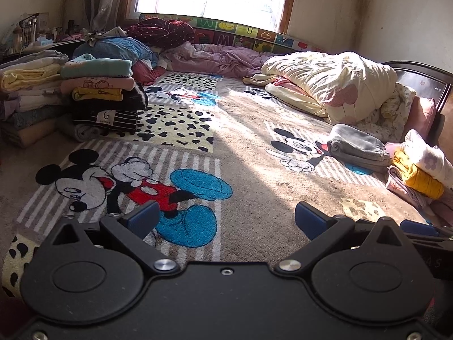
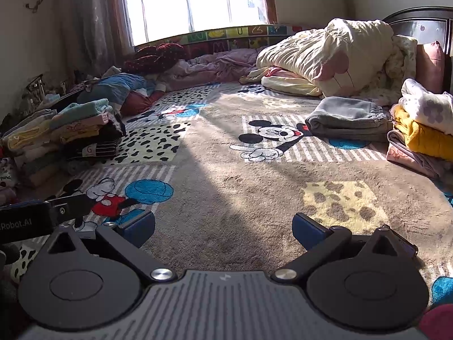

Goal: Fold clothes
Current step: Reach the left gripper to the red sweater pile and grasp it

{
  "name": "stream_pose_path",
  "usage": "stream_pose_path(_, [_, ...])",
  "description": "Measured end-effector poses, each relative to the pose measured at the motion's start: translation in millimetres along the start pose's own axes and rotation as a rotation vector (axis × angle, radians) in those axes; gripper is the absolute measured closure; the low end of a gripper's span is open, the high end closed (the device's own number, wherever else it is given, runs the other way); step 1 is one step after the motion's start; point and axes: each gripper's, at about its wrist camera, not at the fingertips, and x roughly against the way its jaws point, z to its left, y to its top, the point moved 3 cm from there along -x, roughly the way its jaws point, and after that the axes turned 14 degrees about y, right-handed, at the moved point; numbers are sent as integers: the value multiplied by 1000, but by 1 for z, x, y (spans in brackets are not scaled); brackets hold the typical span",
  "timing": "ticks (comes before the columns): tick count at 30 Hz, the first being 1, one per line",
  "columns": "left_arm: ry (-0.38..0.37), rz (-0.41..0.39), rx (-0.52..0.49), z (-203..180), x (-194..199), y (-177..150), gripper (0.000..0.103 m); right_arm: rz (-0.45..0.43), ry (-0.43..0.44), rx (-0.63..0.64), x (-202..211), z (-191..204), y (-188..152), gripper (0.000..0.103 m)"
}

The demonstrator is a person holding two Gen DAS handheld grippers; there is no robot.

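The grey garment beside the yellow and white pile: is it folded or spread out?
Folded. The grey garment lies as a compact, layered bundle on the cartoon blanket, its stacked edges visible in both views. Neither pair of tongs touches it.

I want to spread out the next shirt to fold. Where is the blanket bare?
The middle of the blanket is bare, between the stack of folded clothes on the left and the grey folded garment on the right. The far edge is crowded with the quilt and rumpled bedding.
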Motion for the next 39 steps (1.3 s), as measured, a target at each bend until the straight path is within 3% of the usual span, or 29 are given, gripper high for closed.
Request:
stream_pose_path(7, [149,-23,158,75,-18,27,0,-10,112,34,-28,25,18,1])
stream_pose_path(16, [416,-152,373,212,-20,74,1,-19,268,46,-71,63,59,1])
stream_pose_path(23, [575,-239,473,315,-16,102,2,0,358,-3,-110,91,85,1])
stream_pose_path(28, [692,-299,480,377,-21,122,4,46,396,-15,-134,115,79,1])
stream_pose_path(31, [722,-326,466,405,-31,134,13,91,409,-5,-146,127,66,1])
stream_pose_path(33, [733,-318,455,420,-41,139,28,121,408,-4,-153,132,58,1])
stream_pose_path(35, [750,-312,436,432,-52,142,32,150,407,-6,-160,134,49,1])
stream_pose_path(39, [766,-273,377,450,-69,141,54,198,399,-24,-170,134,31,1])
